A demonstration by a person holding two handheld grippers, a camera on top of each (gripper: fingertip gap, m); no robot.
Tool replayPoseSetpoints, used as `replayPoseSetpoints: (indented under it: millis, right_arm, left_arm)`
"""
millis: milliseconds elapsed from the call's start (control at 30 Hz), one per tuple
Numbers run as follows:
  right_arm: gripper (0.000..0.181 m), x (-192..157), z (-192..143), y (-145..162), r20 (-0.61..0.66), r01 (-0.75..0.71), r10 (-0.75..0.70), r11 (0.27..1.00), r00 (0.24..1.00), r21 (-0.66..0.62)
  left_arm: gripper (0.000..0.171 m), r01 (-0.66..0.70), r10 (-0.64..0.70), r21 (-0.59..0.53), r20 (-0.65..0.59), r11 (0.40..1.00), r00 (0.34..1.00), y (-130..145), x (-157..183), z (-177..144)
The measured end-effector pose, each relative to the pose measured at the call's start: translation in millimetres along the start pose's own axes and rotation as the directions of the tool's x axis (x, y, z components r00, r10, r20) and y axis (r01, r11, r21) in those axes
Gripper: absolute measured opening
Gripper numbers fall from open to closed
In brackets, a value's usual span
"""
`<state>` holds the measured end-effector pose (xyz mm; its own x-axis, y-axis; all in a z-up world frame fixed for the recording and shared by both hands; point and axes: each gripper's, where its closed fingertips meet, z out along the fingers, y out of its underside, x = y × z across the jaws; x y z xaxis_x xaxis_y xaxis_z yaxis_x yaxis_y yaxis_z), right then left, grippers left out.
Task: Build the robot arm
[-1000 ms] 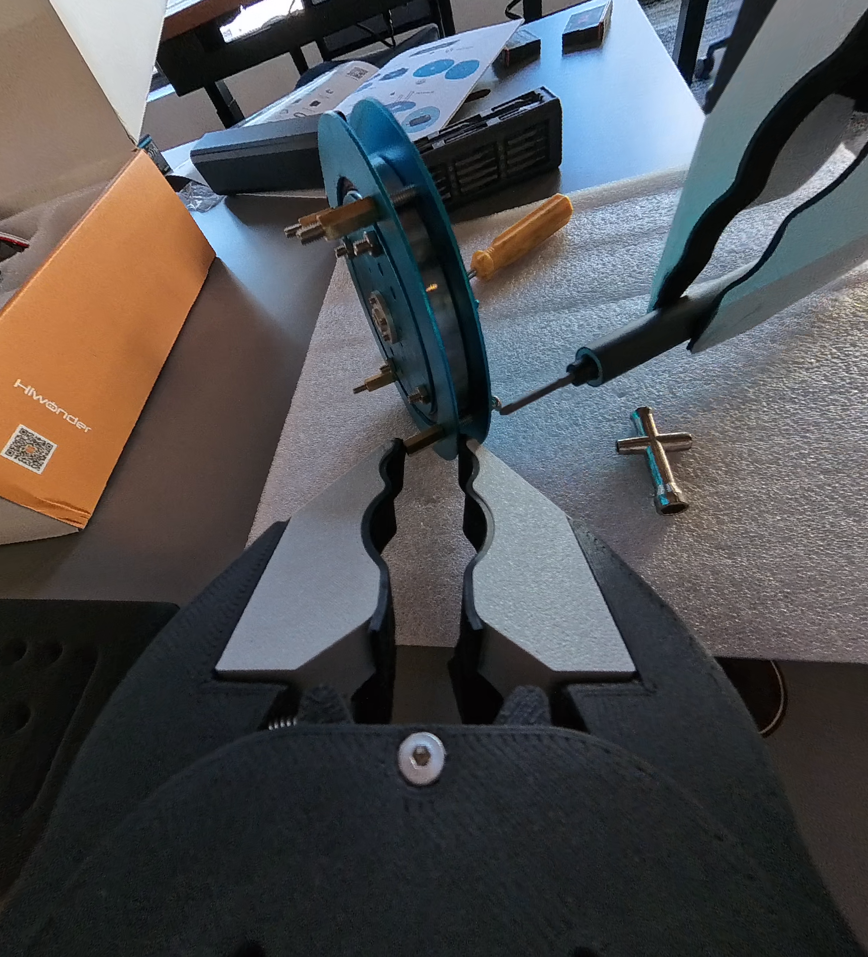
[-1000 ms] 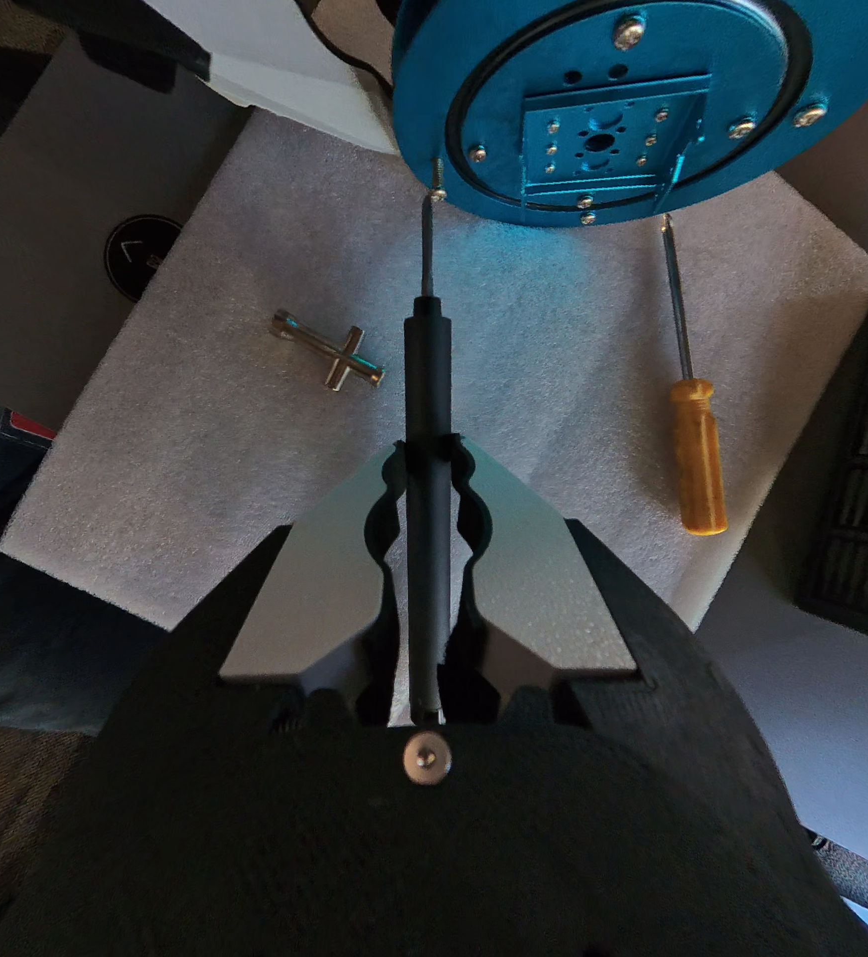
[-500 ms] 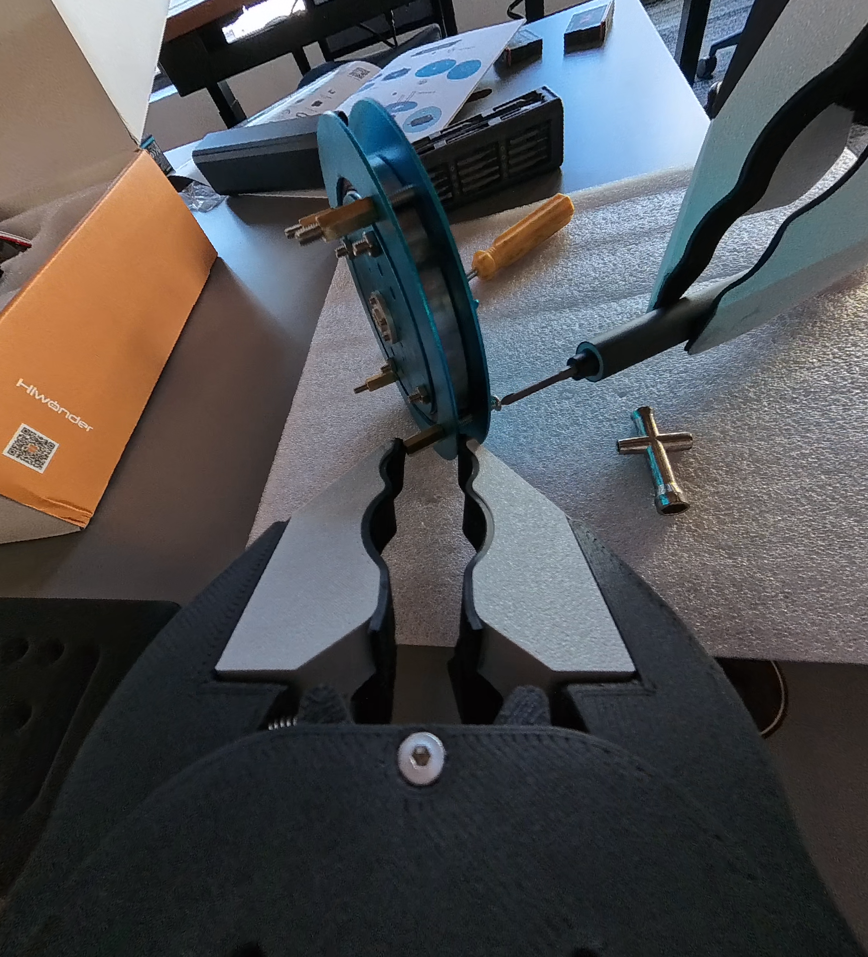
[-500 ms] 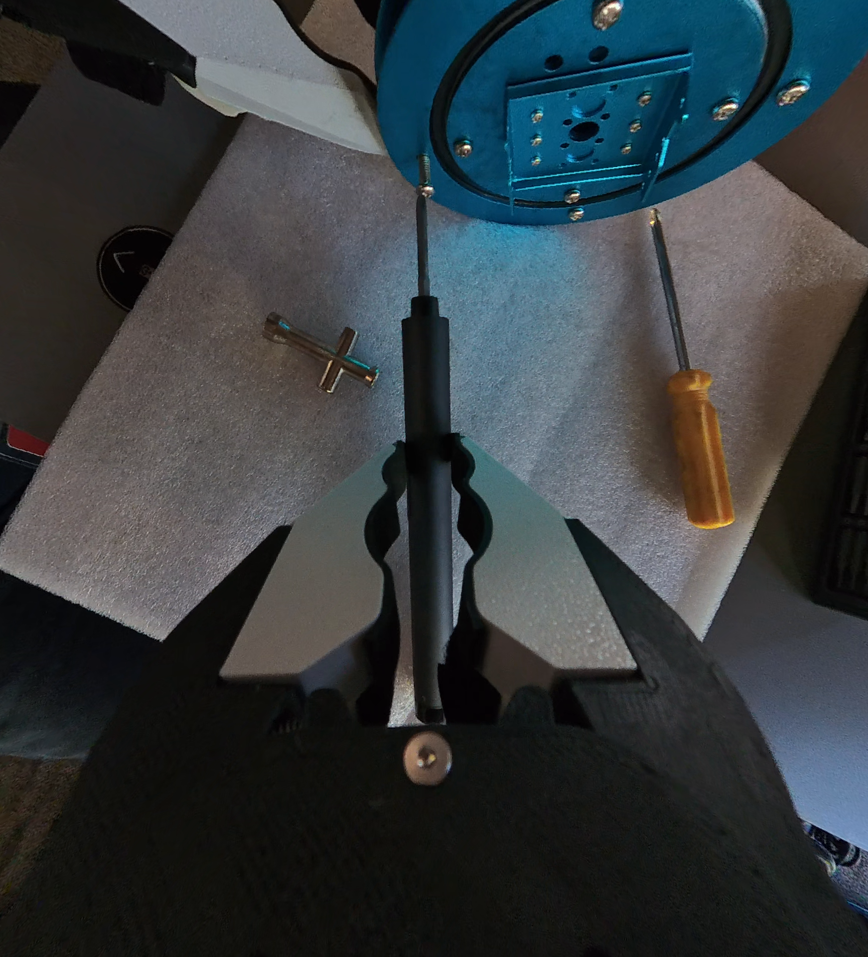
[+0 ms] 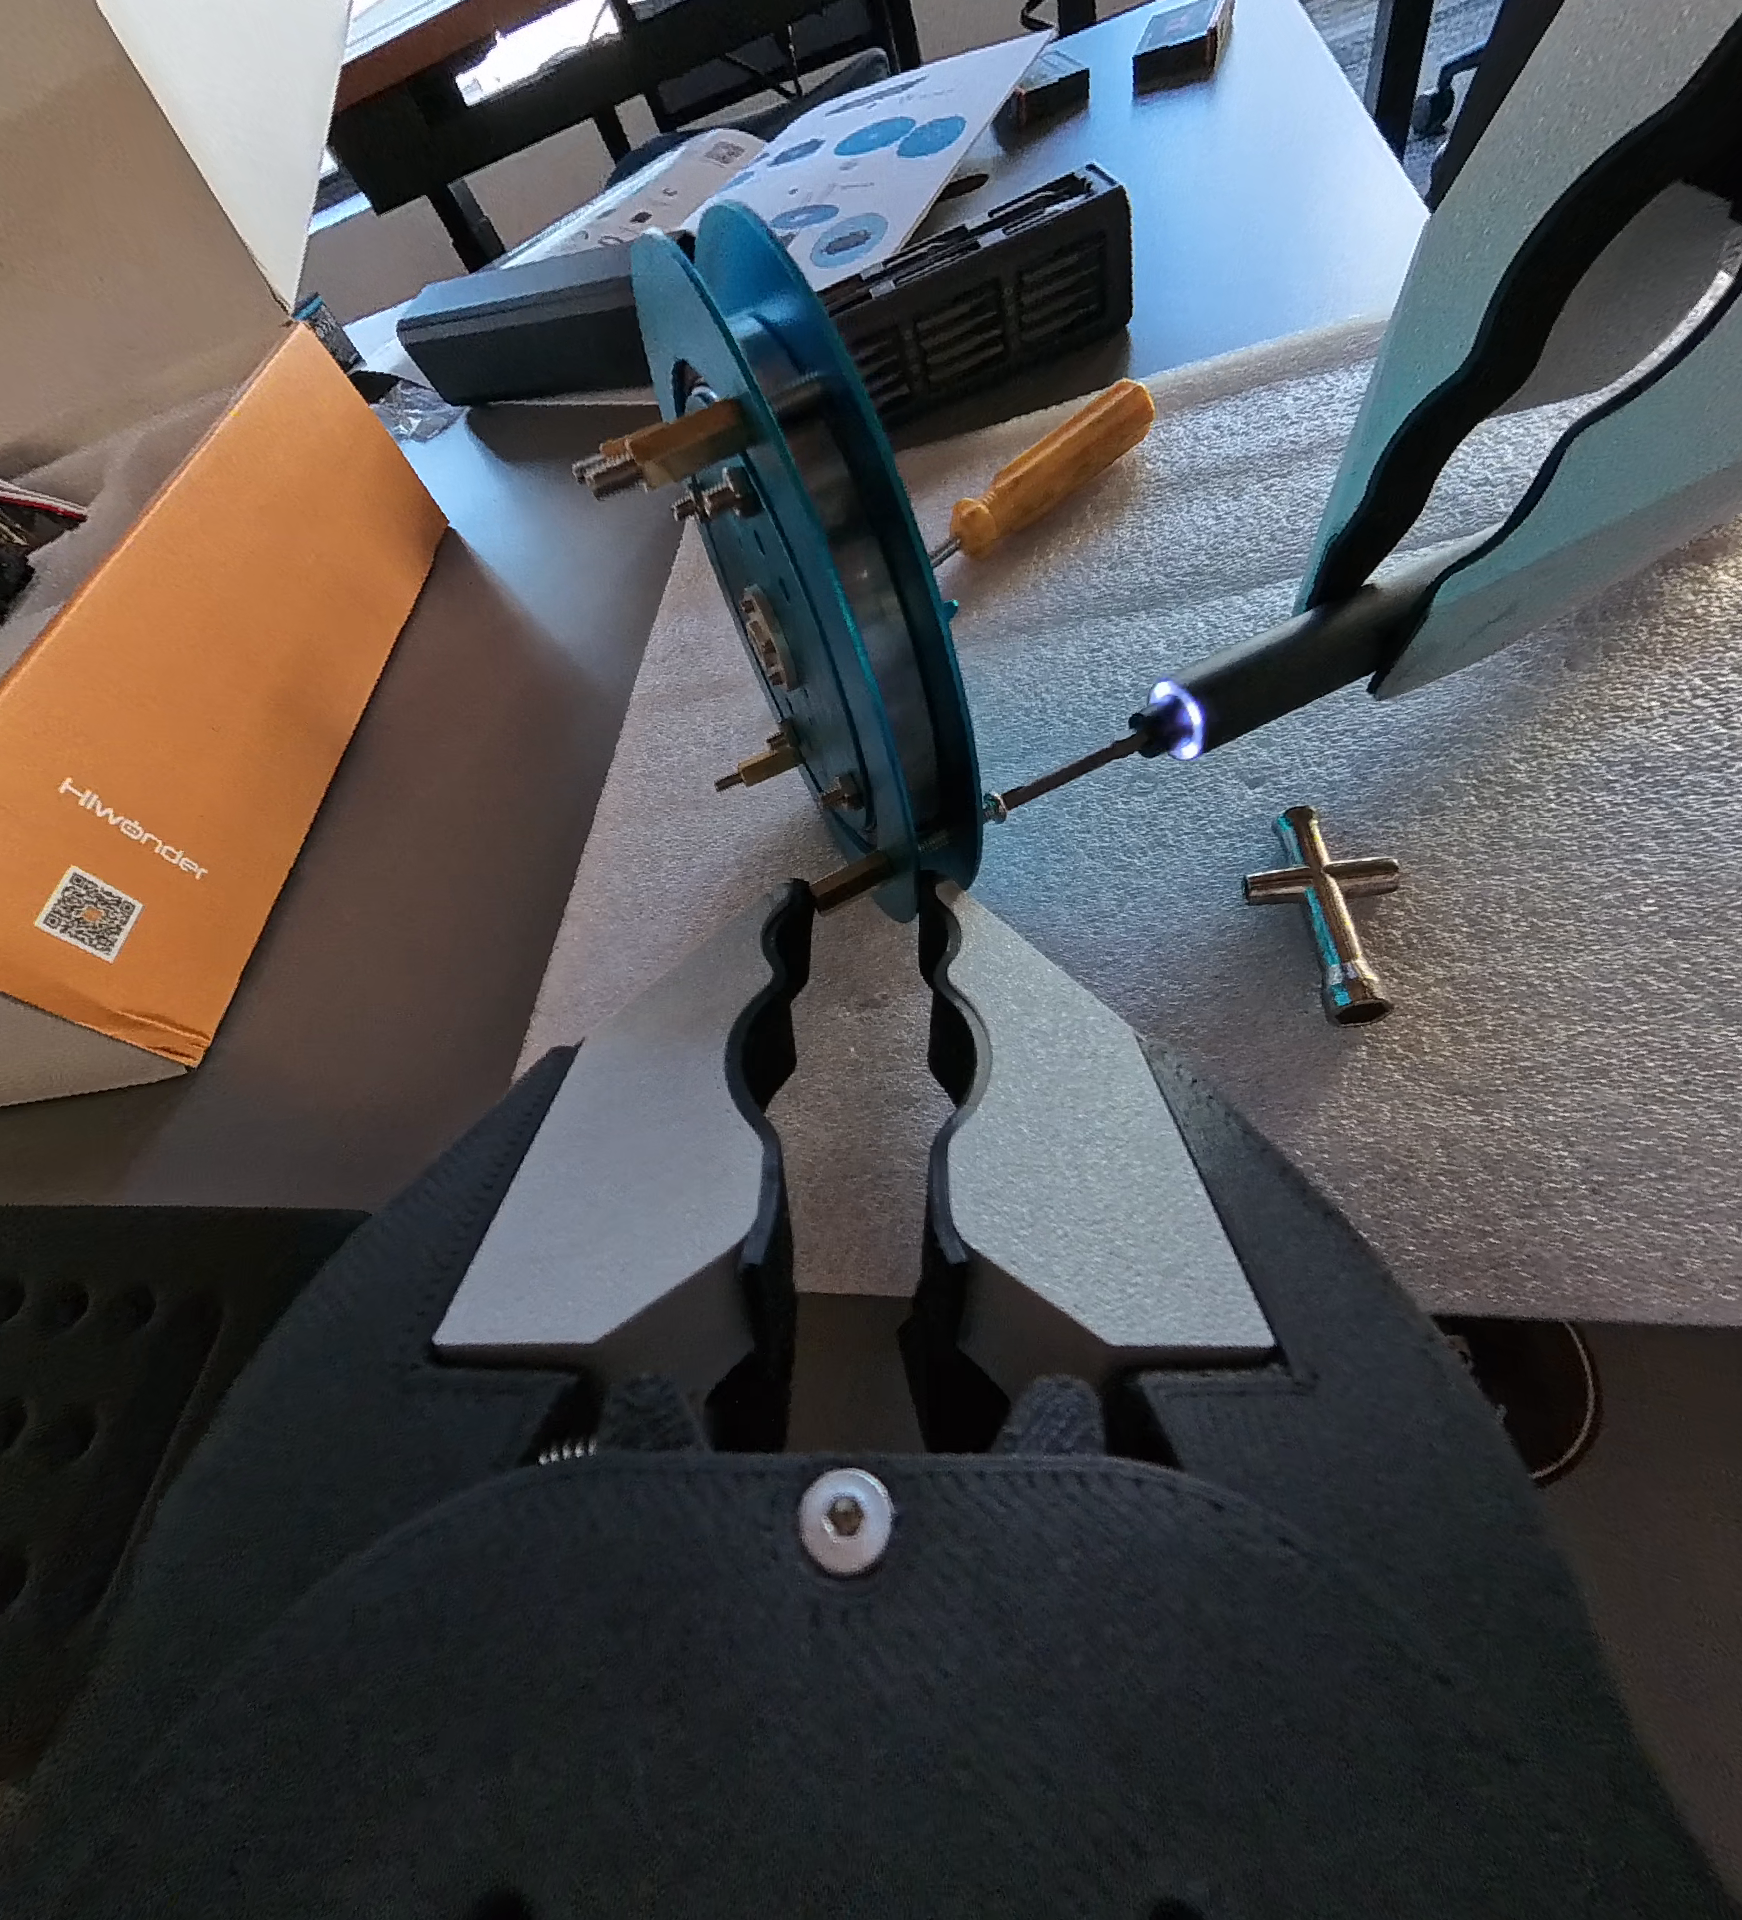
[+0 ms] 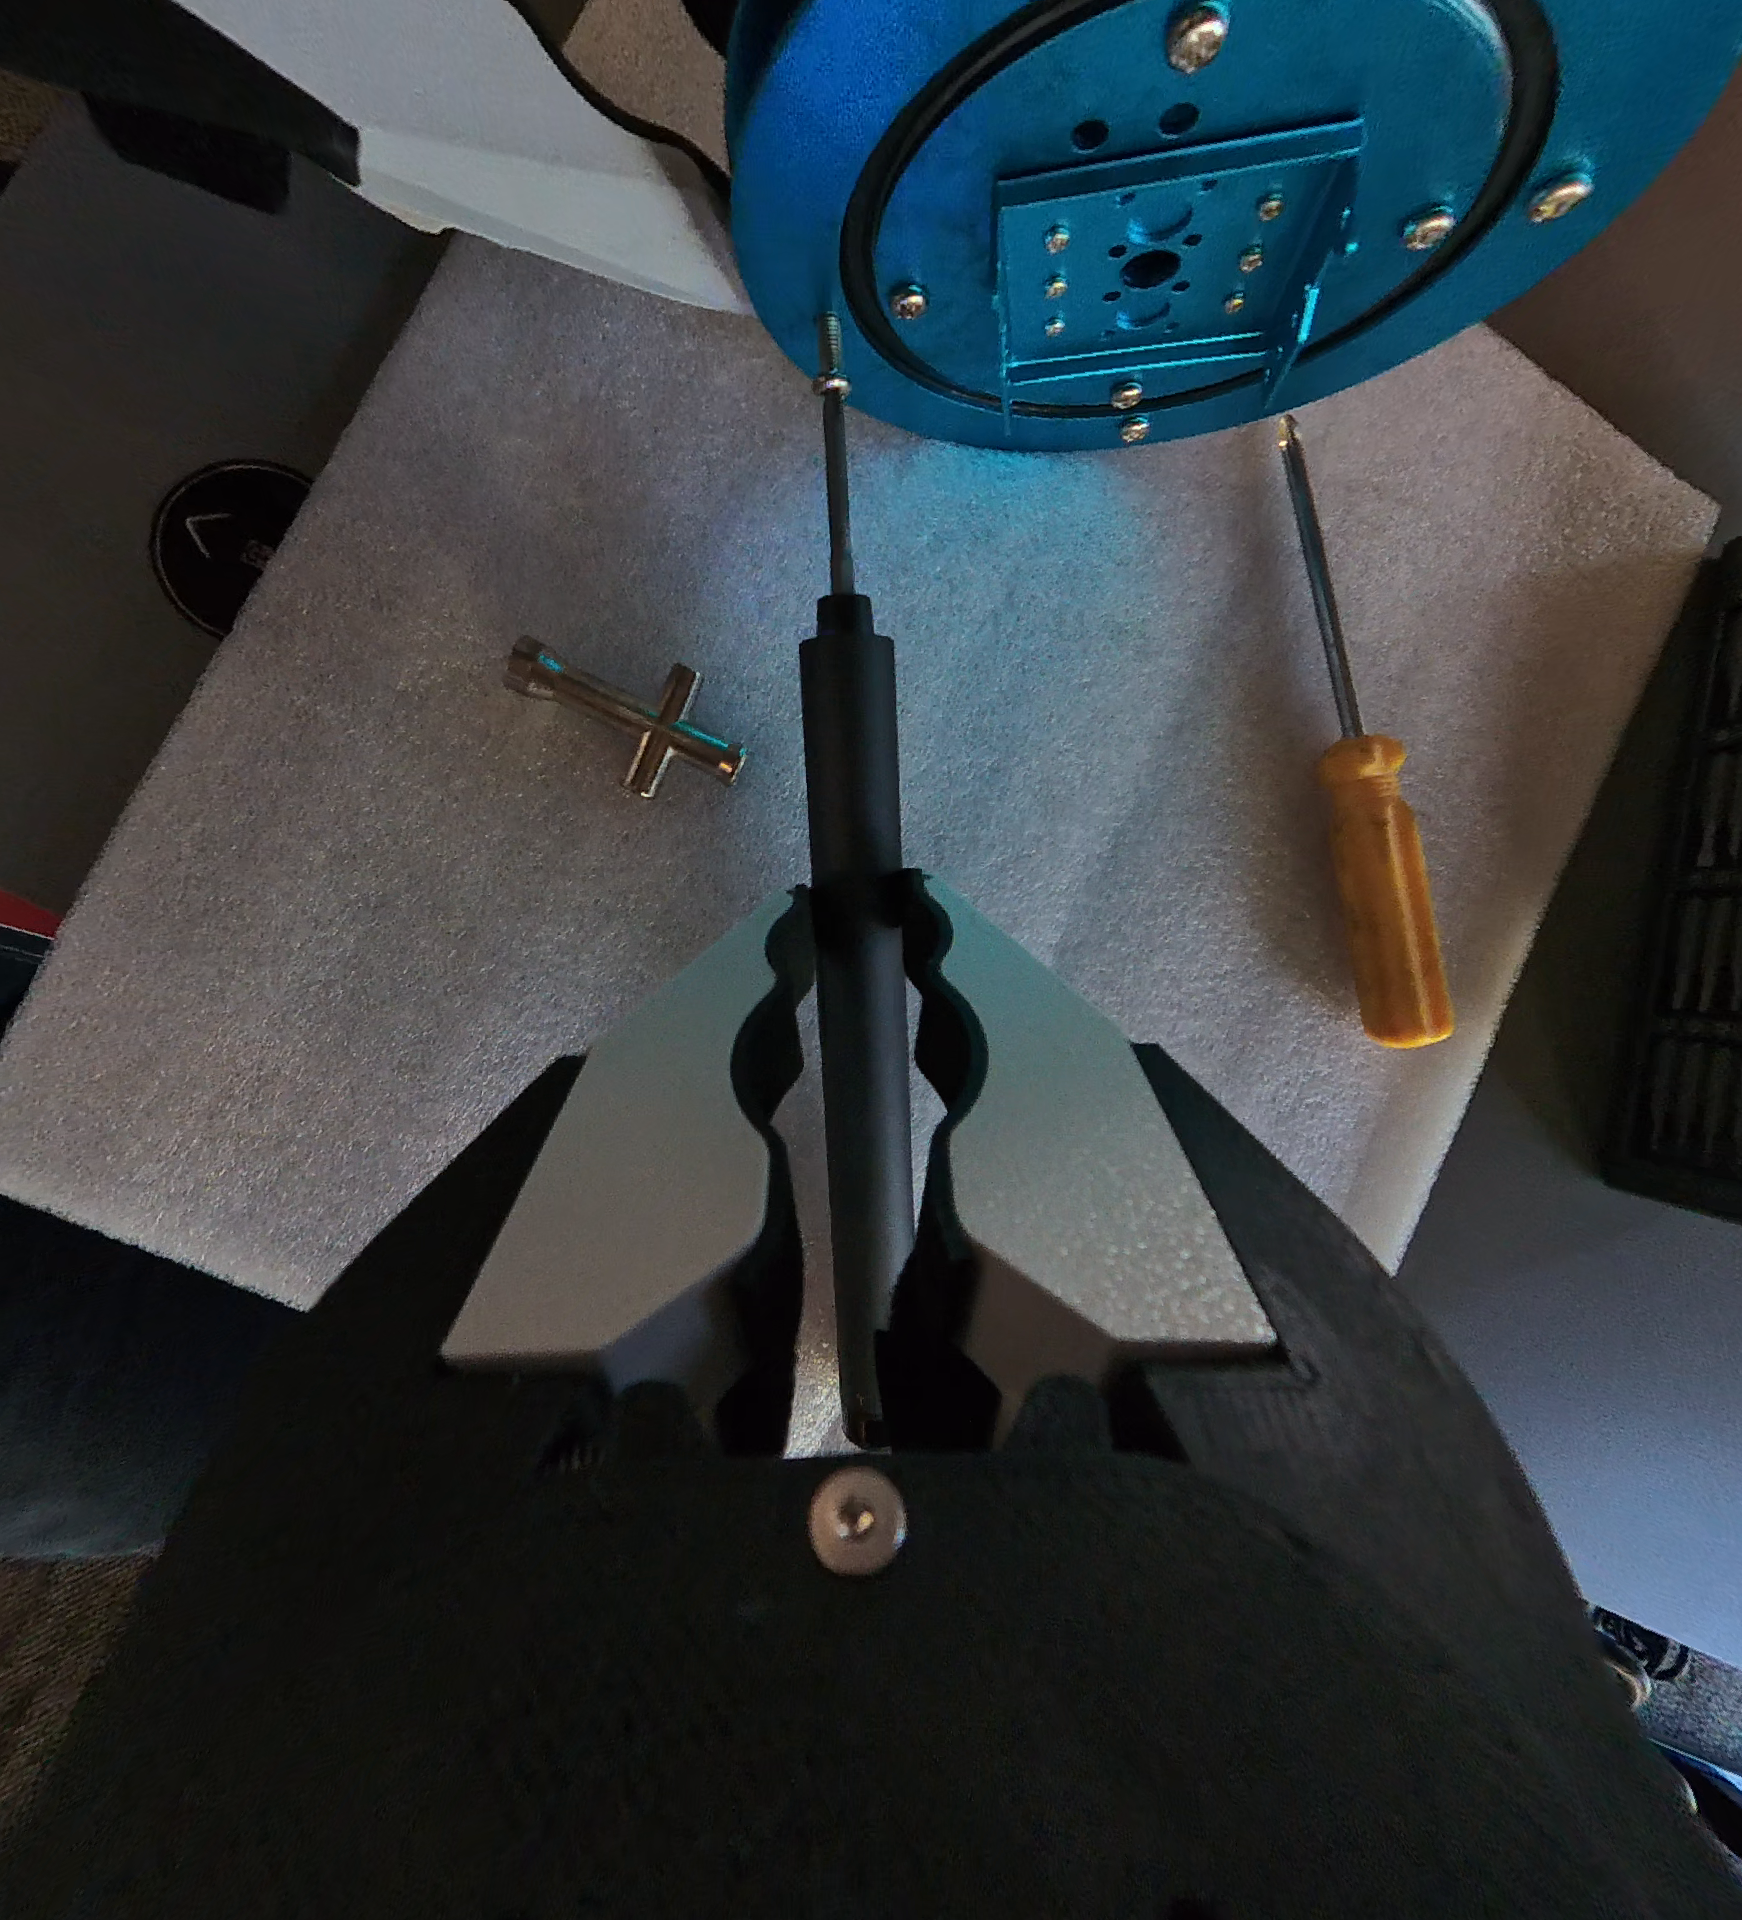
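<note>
While left gripper (image 5: 862,914) jaws clamp blue wheel (image 5: 815,582) rim mid-frame, our right gripper (image 6: 856,904) jaws grip black screwdriver (image 6: 851,790), bit on screw (image 6: 833,382).

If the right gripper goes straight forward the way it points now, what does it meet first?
The right gripper holds a black electric screwdriver, whose bit already touches a screw at the edge of the blue disc. So the disc would likely stop it first.
</note>
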<state>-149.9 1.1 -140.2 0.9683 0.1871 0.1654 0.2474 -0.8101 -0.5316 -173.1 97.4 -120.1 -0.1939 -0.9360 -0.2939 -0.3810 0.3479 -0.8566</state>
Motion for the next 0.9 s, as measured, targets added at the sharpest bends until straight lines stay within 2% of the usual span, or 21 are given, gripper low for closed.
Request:
replayPoseSetpoints:
  millis: [567, 600, 700, 800, 867, 900]
  right_arm:
    - [0.016, -2.3, 2.1, 0.8, -0.001, -0.048, 0.048, 0.998, 0.999, 0.039]
    - [0.016, -3.2, 1.9, -0.2, 0.005, -0.054, 0.054, 0.998, 0.999, 0.045]
    - [0.016, -6.9, -3.0, -14.5, 0.031, -0.076, 0.073, 0.991, 0.997, 0.108]
    - [0.016, -2.7, 0.4, -4.8, -0.009, -0.037, 0.037, 0.999, 0.999, 0.015]
    - [0.016, -7.7, 6.9, 10.5, 0.027, 0.000, 0.003, 0.996, 1.000, -0.090]
    - [0.015, -7.3, 7.7, 9.7, 0.025, 0.007, -0.005, 0.996, 1.000, -0.089]
  left_arm:
    - [0.017, -0.041, 0.041, -0.005, 0.016, 0.999, 0.999, 0.4, 1.8, 0.9]
    - [0.003, -0.046, 0.046, -0.003, -0.007, 0.999, 0.999, 0.6, 5.2, 0.7]
    - [0.004, -0.039, 0.039, 0.003, 0.009, 0.999, 0.999, -0.2, 3.3, 0.1]
    - [0.007, -0.037, 0.037, 0.002, 0.000, 0.999, 0.999, 0.0, 4.0, 0.3]
    - [0.000, -0.055, 0.055, -0.013, -0.023, 0.998, 0.998, 2.4, 8.8, 1.3]
    - [0.000, -0.066, 0.065, -0.031, -0.026, 0.997, 0.998, 4.9, 10.1, 2.5]
